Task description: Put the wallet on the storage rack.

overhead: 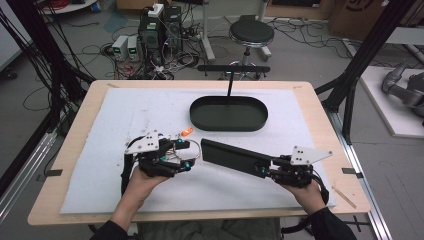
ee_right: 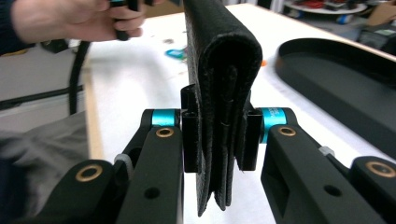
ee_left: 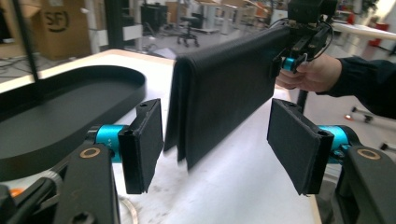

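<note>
Two forearms come in at the bottom of the high view, each hand carrying one gripper. On the white mat, the left gripper [overhead: 186, 154] stands released just short of the near end of a folded black pouch [overhead: 234, 157], while the right gripper [overhead: 265, 169] clamps the pouch's other end and holds it out over the mat. One oval black tray [overhead: 228, 114] sits beyond, and one small orange object [overhead: 186, 132] lies between tray and left gripper.

From the left gripper view, both pads [ee_left: 144, 144] stand wide apart – nothing between them, the pouch's free end [ee_left: 219, 107] hanging ahead in the gap's line. Farther off the right gripper [ee_left: 294, 58] pinches the far corner.

Seen along the right gripper, the jaws are clenched on the pouch [ee_right: 222, 107], its layers stacked edge-on – about three folds, as far as I can tell.

My worry: held by one end alone, the pouch could sag or pivot, and its layers may splay open; if the left gripper closes off-line, it might catch one flap only.
</note>
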Available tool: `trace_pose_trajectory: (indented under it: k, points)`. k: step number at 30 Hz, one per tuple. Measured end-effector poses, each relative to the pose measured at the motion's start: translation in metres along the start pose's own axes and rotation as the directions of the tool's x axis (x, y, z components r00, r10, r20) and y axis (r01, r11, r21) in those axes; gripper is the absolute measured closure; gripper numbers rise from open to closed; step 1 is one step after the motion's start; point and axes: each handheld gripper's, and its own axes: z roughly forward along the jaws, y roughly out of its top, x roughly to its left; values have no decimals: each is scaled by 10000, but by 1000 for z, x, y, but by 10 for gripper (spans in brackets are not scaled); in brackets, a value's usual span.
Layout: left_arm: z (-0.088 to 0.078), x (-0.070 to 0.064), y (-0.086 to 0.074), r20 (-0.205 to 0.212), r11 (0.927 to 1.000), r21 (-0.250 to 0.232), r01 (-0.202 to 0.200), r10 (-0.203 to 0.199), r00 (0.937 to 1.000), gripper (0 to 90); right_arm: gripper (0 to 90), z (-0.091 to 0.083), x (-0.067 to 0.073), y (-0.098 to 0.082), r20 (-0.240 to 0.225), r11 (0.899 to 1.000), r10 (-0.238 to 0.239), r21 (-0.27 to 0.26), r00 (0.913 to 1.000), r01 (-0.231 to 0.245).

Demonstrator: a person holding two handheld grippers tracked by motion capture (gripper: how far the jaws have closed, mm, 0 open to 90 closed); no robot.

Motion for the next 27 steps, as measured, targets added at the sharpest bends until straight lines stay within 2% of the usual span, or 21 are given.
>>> trace_pose_trajectory:
  k: [6, 11, 17, 21, 27]
  points:
    - [-24, 1, 4, -824, 9998, -67, -198, 192, 9964, 344, 771, -4, -18, 5, 931, 9993, 332, -212, 9951, -314]
    - [-38, 2, 5, -1398, 9996, 176, -224, 246, 9899, 317, 771, -4, -37, 8, 1542, 9984, 516, -299, 9867, -476]
    - [-52, 1, 4, -2007, 9978, 491, -453, 543, 9781, 301, 772, 0, -53, 15, 1934, 9986, 506, -230, 9798, -471]
    - [-62, 0, 0, -2393, 9975, 557, -427, 549, 9694, 295, 771, 6, -62, 20, 2169, 9987, 502, -193, 9749, -471]
    - [-72, -1, -6, -2620, 9975, 602, -375, 521, 9637, 290, 771, 15, -75, 29, 2363, 9993, 372, -19, 9710, -378]
